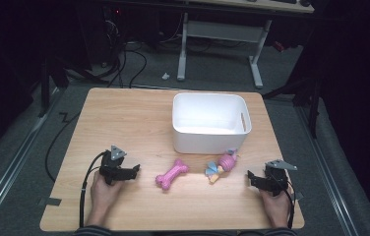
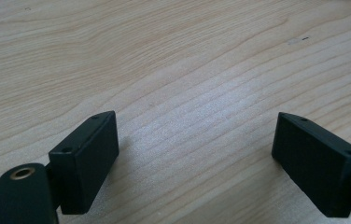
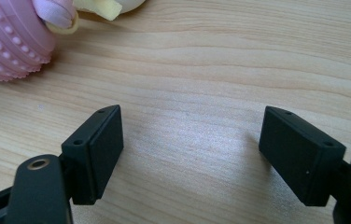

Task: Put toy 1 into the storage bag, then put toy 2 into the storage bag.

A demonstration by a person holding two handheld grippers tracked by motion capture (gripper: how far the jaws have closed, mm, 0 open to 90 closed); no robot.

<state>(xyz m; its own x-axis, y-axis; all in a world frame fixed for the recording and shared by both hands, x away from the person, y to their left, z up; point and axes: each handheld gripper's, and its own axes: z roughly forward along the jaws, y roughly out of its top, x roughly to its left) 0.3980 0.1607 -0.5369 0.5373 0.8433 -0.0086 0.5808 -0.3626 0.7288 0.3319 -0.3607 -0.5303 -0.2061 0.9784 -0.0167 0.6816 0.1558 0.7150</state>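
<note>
The wooden bench point(image 1: 124, 118) takes up most of the high view, standing on grey carpet with a second desk's white legs point(image 1: 256, 64) behind it. Take the white bin point(image 1: 210, 123) as your landmark: it sits on the bench's far half, a little right of centre, open at the top, and its inside looks bare.

Just in front of the bin, towards you and slightly left of its middle, lies the pink bone toy point(image 1: 171, 174), set at a slant with one end pointing up towards the bin. Right of the bone and just in front of the bin's right front corner lies the small doll point(image 1: 222, 165), with a pink head, a blue part and yellow ends; it is apart from both the bone and the bin.

Your left claw point(image 1: 135, 170) rests low over the bench well to the left of the bin's front, near the bone but apart from it. In the left gripper view its jaws stand wide apart with bare wood point(image 2: 187, 84) between them, so it is released.

Your right claw point(image 1: 251, 178) sits in front of and to the right of the bin, just right of the doll. In the right gripper view its jaws are likewise spread and released, and the doll's knobbly pink part point(image 3: 8, 39) shows at the upper left, beyond the jaws.
</note>
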